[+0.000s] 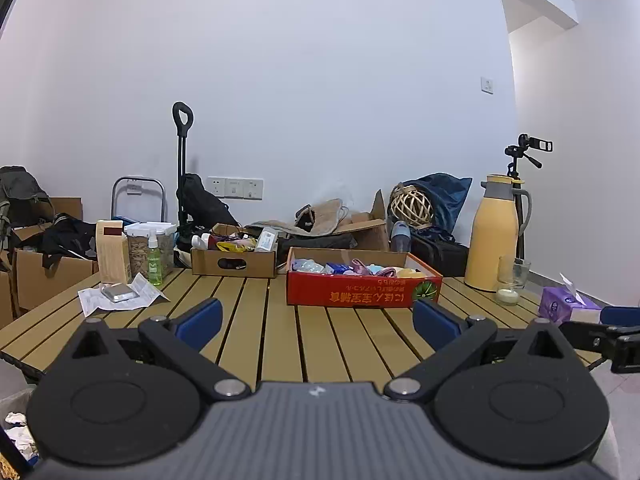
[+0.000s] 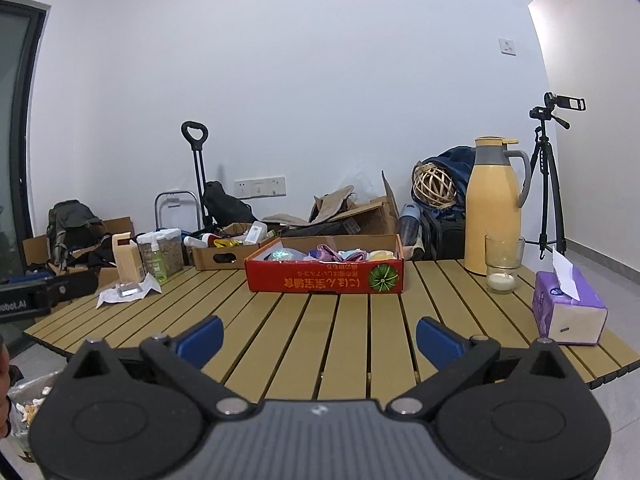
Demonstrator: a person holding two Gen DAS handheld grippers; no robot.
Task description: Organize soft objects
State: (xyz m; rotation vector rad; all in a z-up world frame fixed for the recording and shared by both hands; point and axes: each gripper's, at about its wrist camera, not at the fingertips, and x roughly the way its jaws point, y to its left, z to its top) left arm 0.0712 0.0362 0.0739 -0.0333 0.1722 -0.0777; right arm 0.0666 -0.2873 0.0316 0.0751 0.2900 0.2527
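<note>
I am holding my left gripper (image 1: 318,318) and right gripper (image 2: 319,336) wide open, gripping nothing, above the near edge of the slatted table (image 2: 352,344). The soft objects (image 1: 360,269) are lying in the red box (image 1: 362,292) at the far side.

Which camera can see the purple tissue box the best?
The right wrist view. There the purple tissue box shows whole, close by on the table's right edge, with a white tissue sticking up. The left wrist view shows it smaller, at the far right, its lower corner hidden behind the other hand-held gripper.
</note>
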